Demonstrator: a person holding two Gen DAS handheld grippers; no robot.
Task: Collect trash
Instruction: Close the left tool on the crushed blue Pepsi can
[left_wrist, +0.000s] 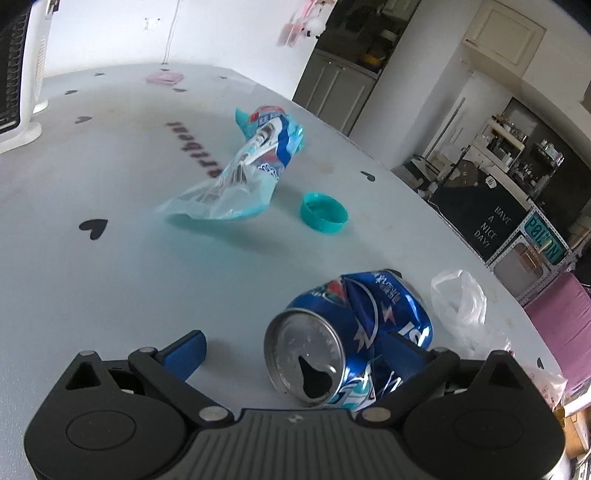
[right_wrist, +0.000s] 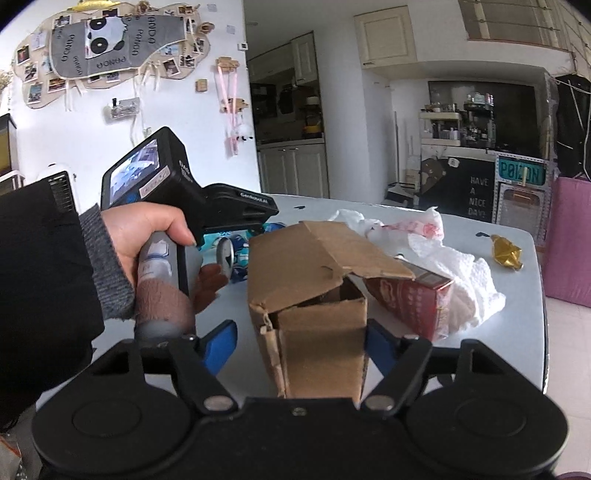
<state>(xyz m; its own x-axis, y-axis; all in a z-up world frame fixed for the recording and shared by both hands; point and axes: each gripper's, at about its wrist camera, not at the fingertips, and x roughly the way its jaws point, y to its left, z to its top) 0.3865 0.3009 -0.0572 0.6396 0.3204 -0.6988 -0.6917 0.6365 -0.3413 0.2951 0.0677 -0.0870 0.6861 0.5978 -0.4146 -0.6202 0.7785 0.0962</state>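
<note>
A crushed blue can (left_wrist: 369, 314) lies on the white table (left_wrist: 92, 295), its opened top towards me. My left gripper (left_wrist: 295, 354) stands open around it; the left pad (left_wrist: 184, 354) is clear of the can, and the right one sits close against its side. A brown cardboard box (right_wrist: 314, 295) with loose flaps stands between the fingers of my right gripper (right_wrist: 301, 349), which is open: the right pad (right_wrist: 380, 350) is at the box wall, and a gap shows at the left pad. A hand (right_wrist: 147, 236) holds the left gripper's handle.
A blue snack wrapper (left_wrist: 240, 170), a teal bottle cap (left_wrist: 324, 218) and a clear plastic bag (left_wrist: 458, 306) lie beyond the can. Behind the box are a red carton (right_wrist: 410, 299), white paper towel (right_wrist: 461, 280) and gold foil (right_wrist: 506, 254). The table edge runs along the right.
</note>
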